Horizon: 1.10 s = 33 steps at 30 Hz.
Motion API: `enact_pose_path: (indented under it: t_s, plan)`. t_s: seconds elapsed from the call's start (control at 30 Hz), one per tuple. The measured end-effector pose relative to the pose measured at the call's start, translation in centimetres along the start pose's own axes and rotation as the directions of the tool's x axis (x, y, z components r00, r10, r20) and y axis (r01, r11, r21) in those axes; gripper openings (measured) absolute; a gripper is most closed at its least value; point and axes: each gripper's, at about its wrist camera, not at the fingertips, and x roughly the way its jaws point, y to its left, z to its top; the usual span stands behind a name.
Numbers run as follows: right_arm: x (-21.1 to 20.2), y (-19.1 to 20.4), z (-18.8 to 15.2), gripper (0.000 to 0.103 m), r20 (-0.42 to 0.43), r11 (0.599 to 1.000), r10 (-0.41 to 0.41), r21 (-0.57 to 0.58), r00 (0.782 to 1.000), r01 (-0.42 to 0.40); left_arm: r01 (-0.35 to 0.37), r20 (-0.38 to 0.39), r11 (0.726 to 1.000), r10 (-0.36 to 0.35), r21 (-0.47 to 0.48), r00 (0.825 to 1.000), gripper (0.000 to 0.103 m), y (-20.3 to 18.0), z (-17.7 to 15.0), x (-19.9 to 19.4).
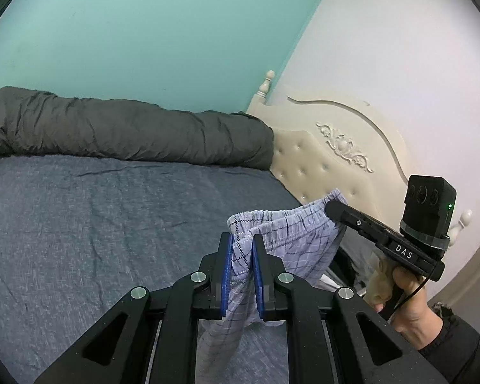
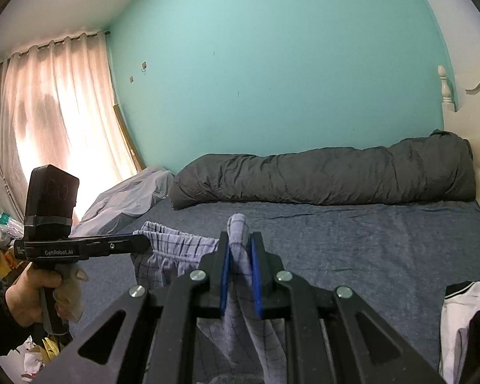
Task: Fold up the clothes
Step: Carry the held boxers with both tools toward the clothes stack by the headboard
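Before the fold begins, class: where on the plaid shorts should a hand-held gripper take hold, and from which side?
Grip the elastic waistband of the plaid shorts at its two ends, from above. The left hand-held gripper and right hand-held gripper already pinch there, so the legs hang straight over the bed.

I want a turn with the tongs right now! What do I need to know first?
Left tongs: shut on the plaid shorts at the waistband.
Right tongs: shut on the same shorts, other end of the waistband.
The shorts hang in the air between both tongs, above the blue bed sheet.
Done: picked up and spread out.
Left: lay them flat, fold them. A white garment waits at the bed's edge.
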Motion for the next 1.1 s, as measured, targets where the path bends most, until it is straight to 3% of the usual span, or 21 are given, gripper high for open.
enact_pose_path:
  t_s: [0.4, 1.1]
  plan:
    - [-3.2, 1.3, -0.4, 0.011, 0.005, 1.0, -0.012, -0.015, 1.0, 0.012, -0.002, -0.002, 0.999, 0.002, 0.033, 1.0, 0.013, -3.6, -1.2, -2.0]
    - [-6.5, 3.0, -0.4, 0.011, -0.004, 0.997, -0.049, -0.053, 0.999, 0.049, 0.004, 0.006, 0.998, -0.004, 0.058, 1.0, 0.013, -6.7, -2.2, -4.2]
